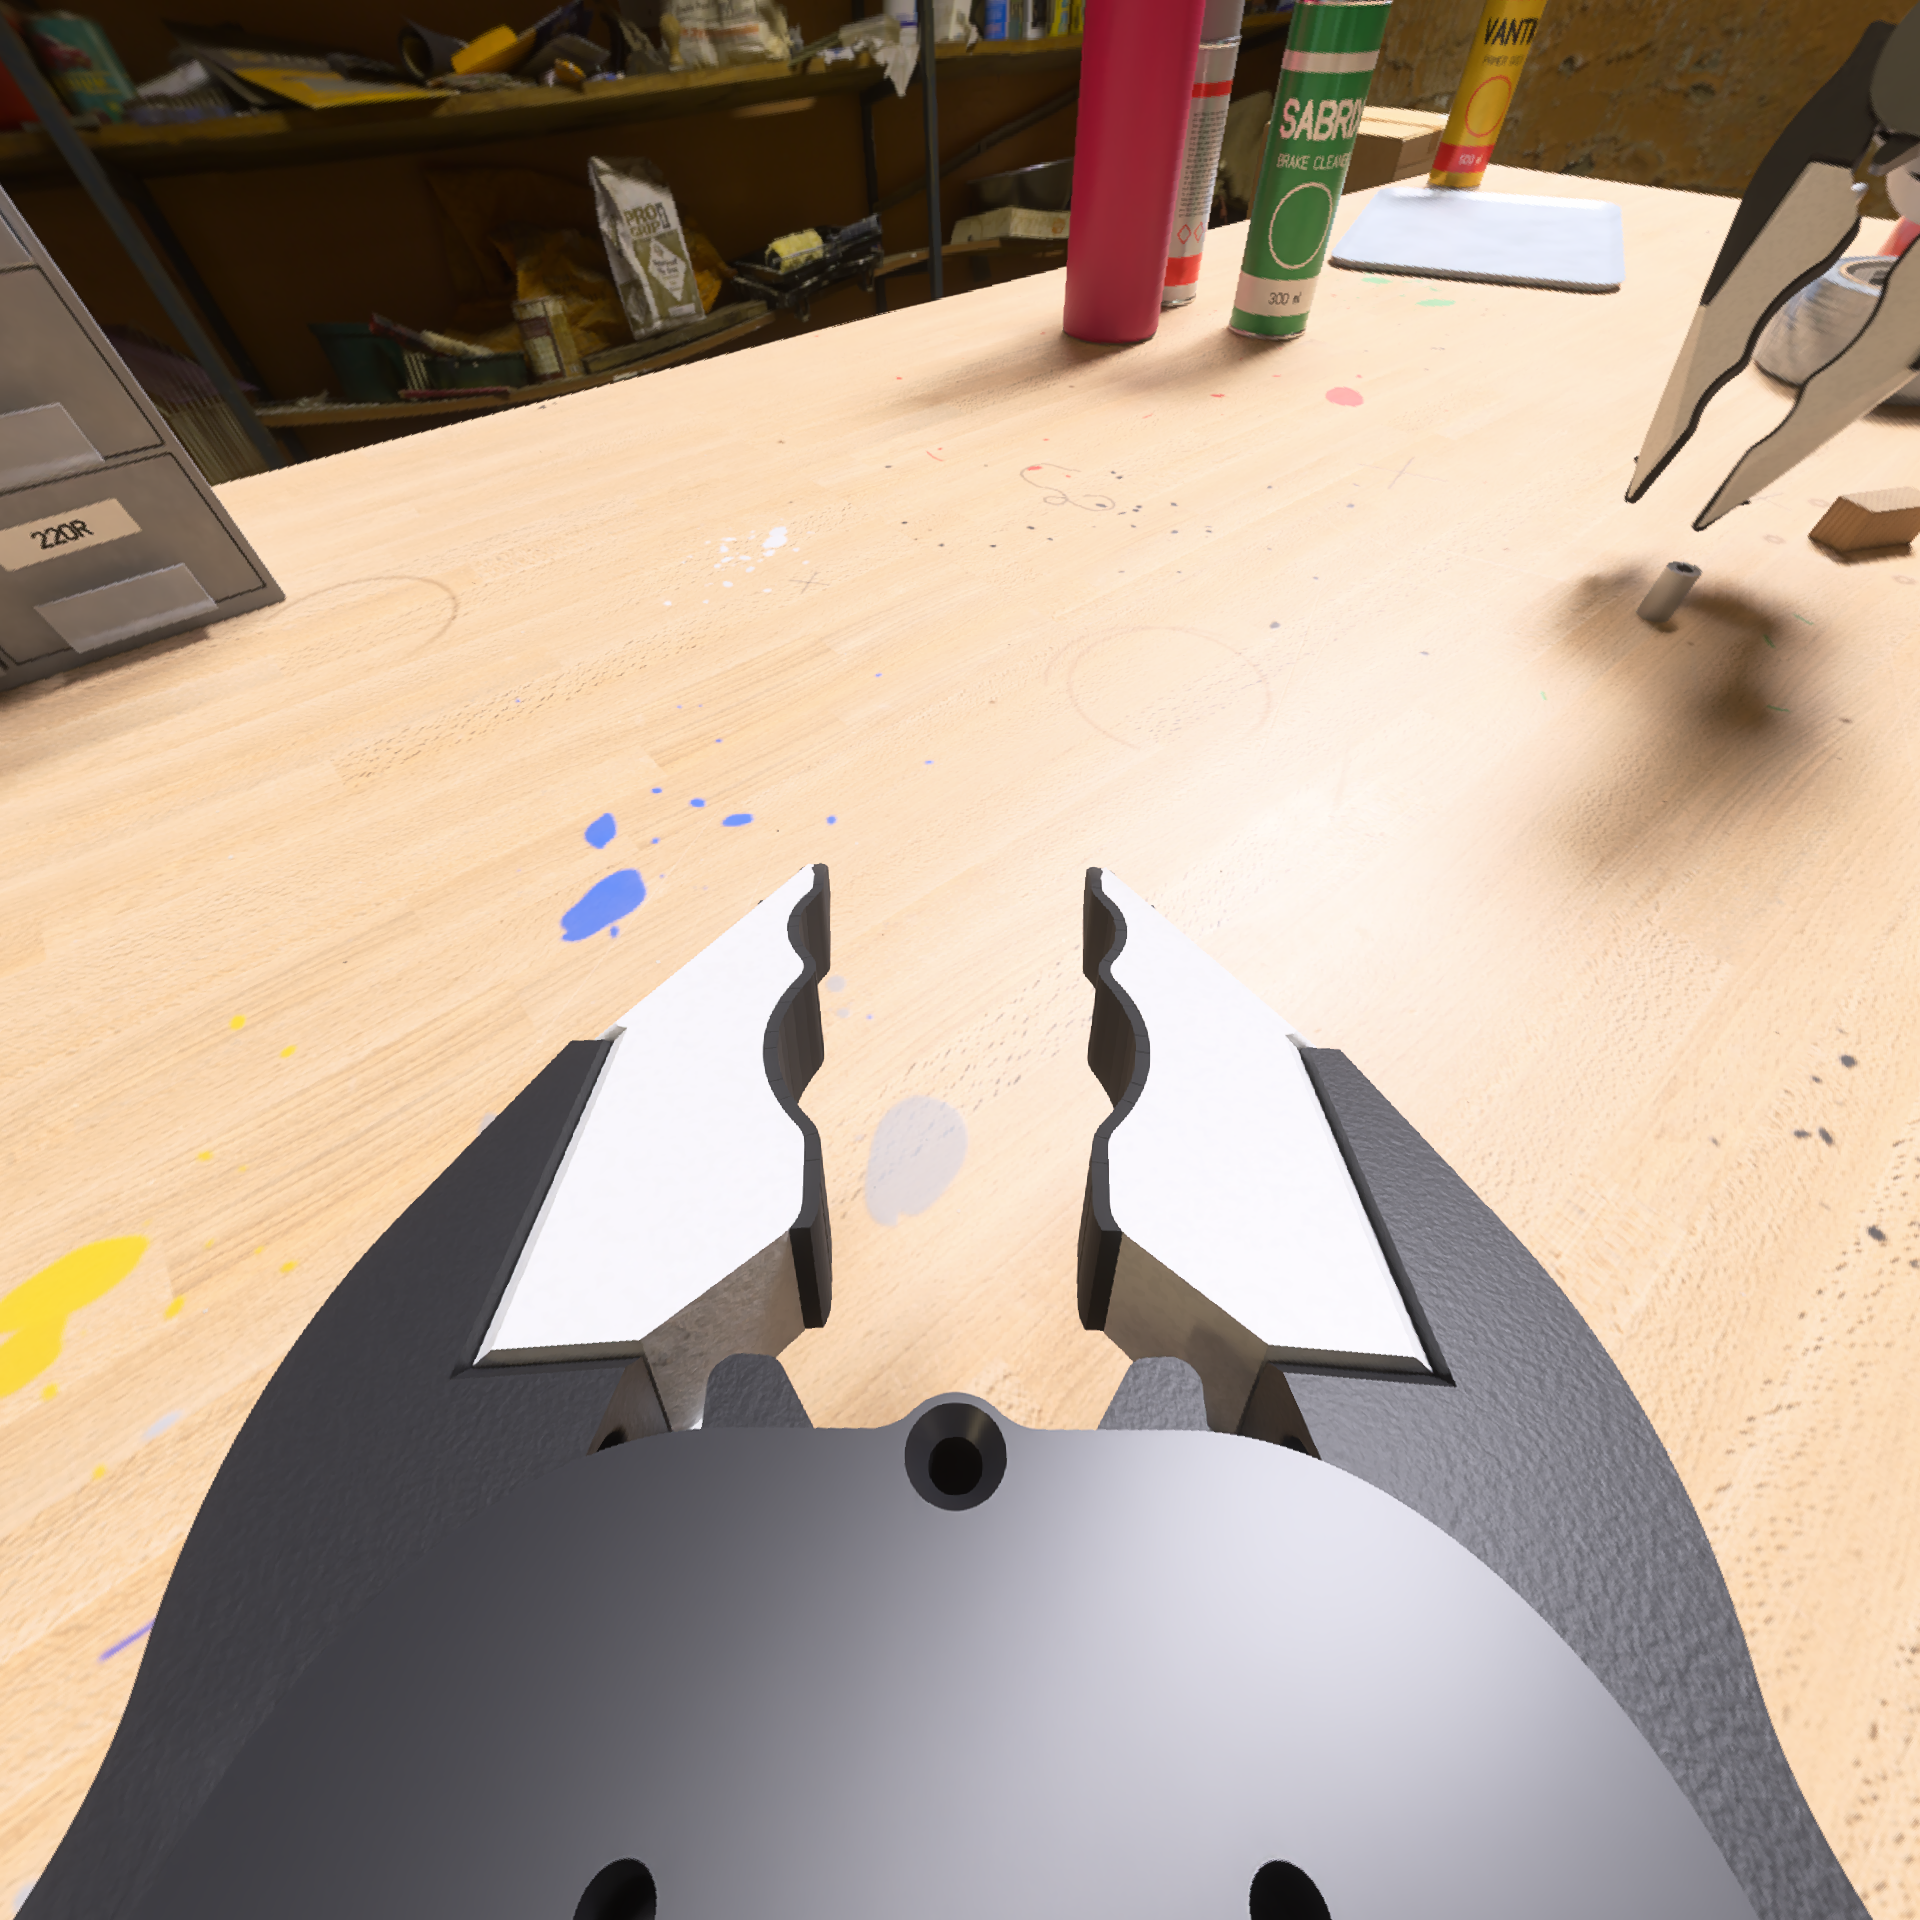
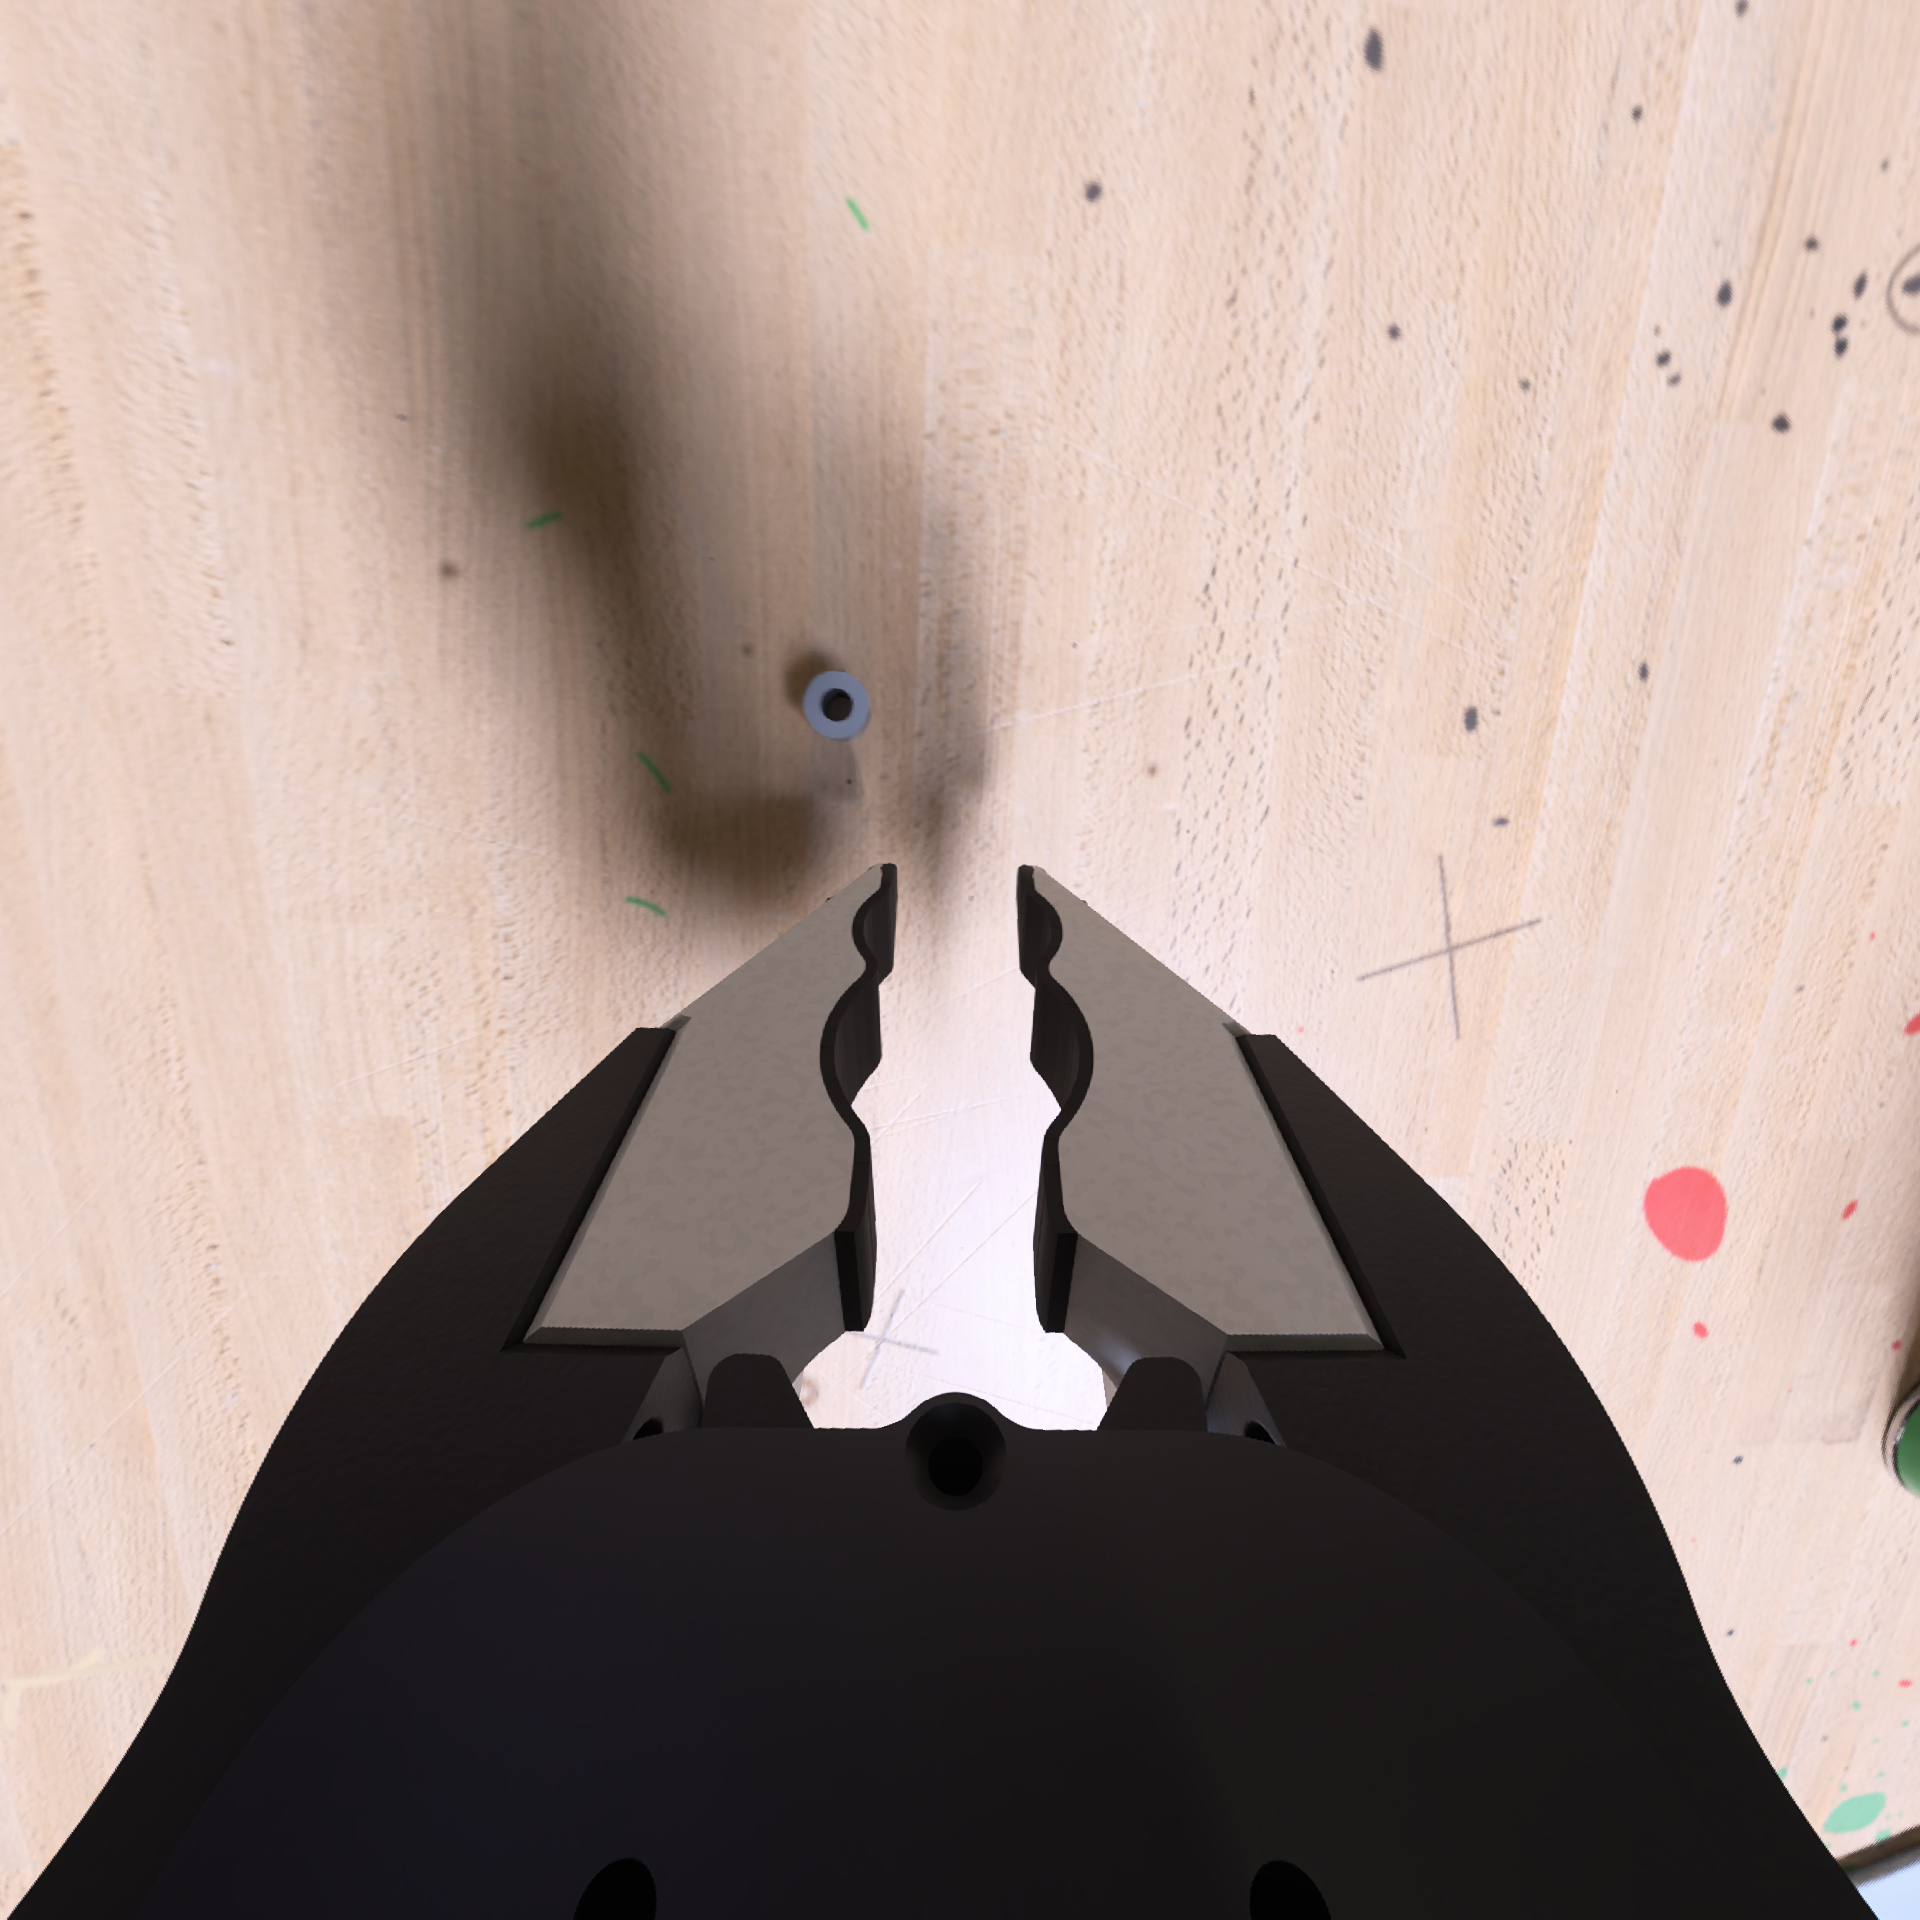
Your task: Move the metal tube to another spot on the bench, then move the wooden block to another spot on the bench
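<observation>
A short grey metal tube (image 1: 1667, 593) stands upright on the bench at the right of the left wrist view. The right wrist view shows it end-on from above (image 2: 836, 707). A wooden block (image 1: 1867, 523) lies just beyond it at the right edge. My right gripper (image 1: 1668, 509) hangs above the tube, pointing down, open and empty; in its own view (image 2: 956, 873) the tube sits beyond the fingertips, slightly left. My left gripper (image 1: 956, 873) is open and empty, low over the middle of the bench, far left of the tube.
Spray cans (image 1: 1299, 177) and a pink bottle (image 1: 1122, 177) stand at the back. A grey tray (image 1: 1486, 239) lies behind them. A drawer cabinet (image 1: 94, 499) is at the left. A grey roll (image 1: 1829, 322) sits behind the right gripper. Paint spots mark the bench.
</observation>
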Motion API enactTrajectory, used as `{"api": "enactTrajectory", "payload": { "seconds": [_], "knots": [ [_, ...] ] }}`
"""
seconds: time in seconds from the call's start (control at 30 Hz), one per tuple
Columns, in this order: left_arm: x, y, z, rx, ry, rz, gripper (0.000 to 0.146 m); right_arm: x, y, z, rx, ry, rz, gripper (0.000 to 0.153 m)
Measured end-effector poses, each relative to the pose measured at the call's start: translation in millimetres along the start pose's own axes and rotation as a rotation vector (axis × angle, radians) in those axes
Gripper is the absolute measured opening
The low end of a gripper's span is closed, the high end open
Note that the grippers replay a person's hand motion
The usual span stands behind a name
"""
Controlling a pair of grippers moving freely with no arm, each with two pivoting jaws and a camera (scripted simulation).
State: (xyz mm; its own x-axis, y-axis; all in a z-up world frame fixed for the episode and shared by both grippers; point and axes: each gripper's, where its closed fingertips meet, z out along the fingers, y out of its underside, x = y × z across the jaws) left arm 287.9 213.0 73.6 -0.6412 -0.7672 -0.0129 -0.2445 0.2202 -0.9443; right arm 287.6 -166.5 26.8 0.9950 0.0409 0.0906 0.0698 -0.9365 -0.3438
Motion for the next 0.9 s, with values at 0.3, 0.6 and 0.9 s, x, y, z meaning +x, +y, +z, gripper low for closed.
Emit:
{"api": "enactTrajectory", "payload": {
  "seconds": [0.3, 0.6, 0.9],
  "knots": [
    [-4.1, -0.5, -0.2, 0.005, -0.014, -0.017, 0.049, -19.9, -21.3, 18.5, -0.012, -0.08, -0.221, 0.037],
    [-3.4, -0.6, -0.4, 0.006, -0.011, -0.014, 0.049, -17.1, -17.1, 16.9, -0.02, -0.082, -0.166, 0.012],
    [1.8, -2.0, -3.4, 0.019, 0.01, 0.01, 0.048, -4.1, -96.8, -65.5, 0.353, 0.285, 0.261, 0.012]
  ]
}}
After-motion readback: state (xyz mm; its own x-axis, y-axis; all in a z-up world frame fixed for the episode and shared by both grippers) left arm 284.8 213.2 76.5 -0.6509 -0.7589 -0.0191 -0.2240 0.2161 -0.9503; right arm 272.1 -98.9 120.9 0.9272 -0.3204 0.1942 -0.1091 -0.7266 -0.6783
